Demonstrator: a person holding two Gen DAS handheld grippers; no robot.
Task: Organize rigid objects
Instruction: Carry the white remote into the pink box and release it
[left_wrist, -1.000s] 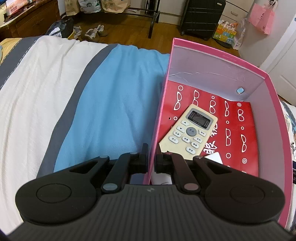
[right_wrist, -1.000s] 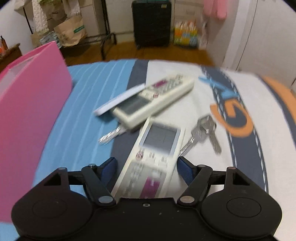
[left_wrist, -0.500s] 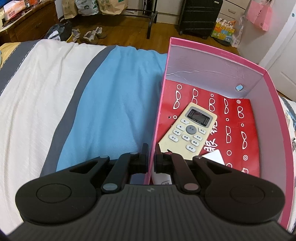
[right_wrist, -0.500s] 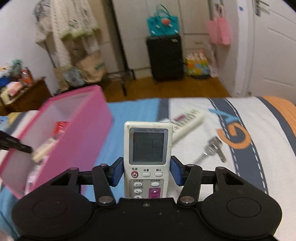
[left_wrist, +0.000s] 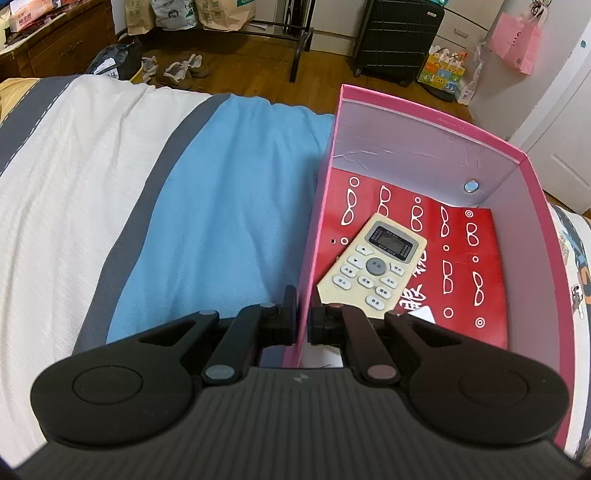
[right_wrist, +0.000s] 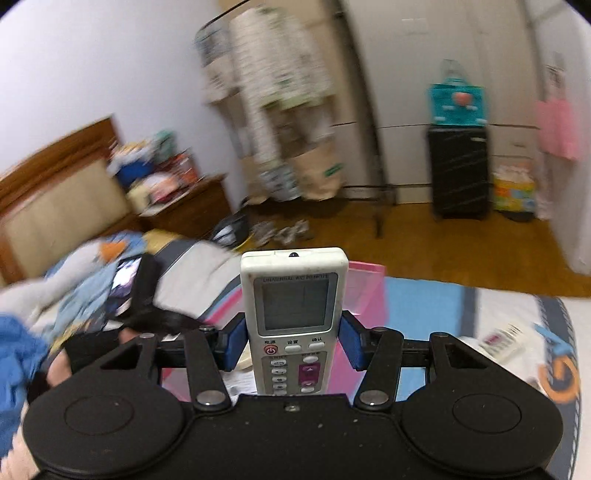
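The right gripper, clenched on the white remote, has lifted it off the bed toward the pink box; the left gripper stays clamped on the box's wall, so dropping it in comes next.

bed: a bed with a striped cover takes up the left and middle of the left wrist view
cover: white, grey and blue bands running from the bottom left up toward the top, plus a tan strip at the far left edge
box: an open pink box sits right on the bed, right half of the frame, its left wall over the blue band
right wrist view: lower right shows more bed with a white remote lying flat on it, next to an orange and grey print
keys: a small bunch at the far right edge of the left view, beside the box
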